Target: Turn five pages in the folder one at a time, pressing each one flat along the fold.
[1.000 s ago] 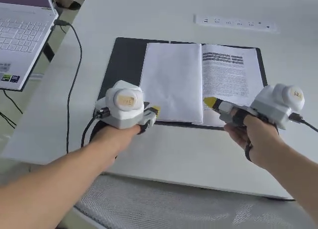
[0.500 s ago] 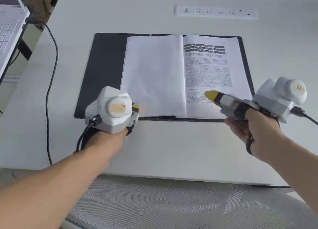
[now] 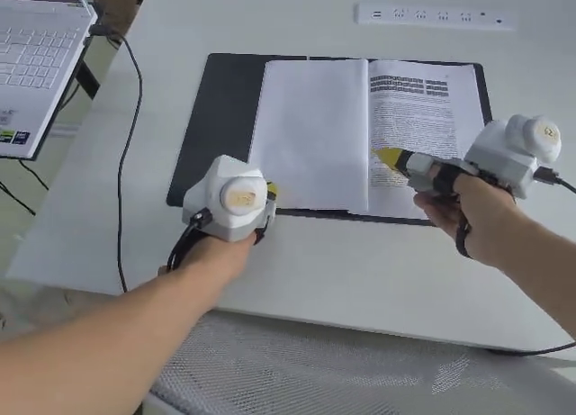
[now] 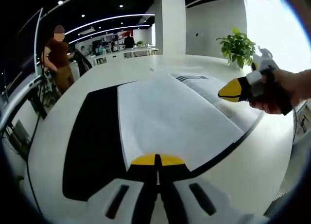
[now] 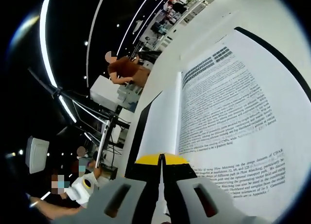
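Observation:
A black folder [image 3: 216, 118] lies open on the white table. Its left page [image 3: 310, 131] is blank and its right page [image 3: 418, 127] is printed. My left gripper [image 3: 270, 192] is shut, its yellow tips [image 4: 157, 160] together with nothing between them, at the near corner of the blank page [image 4: 165, 117]. My right gripper [image 3: 385, 156] is also shut with nothing held. Its tips [image 5: 162, 159] sit low over the printed page [image 5: 233, 102], just right of the fold. The right gripper [image 4: 232, 89] also shows in the left gripper view.
A laptop [image 3: 36, 64] sits at the far left with a black cable [image 3: 126, 136] trailing down beside the folder. A white power strip [image 3: 435, 17] lies behind the folder. The table's near edge [image 3: 360, 329] runs close below my hands. A person [image 4: 58, 54] stands in the background.
The head camera has swung, shifting the whole picture. My right gripper has crept a little further up the printed page. The left gripper stays at the page's near corner.

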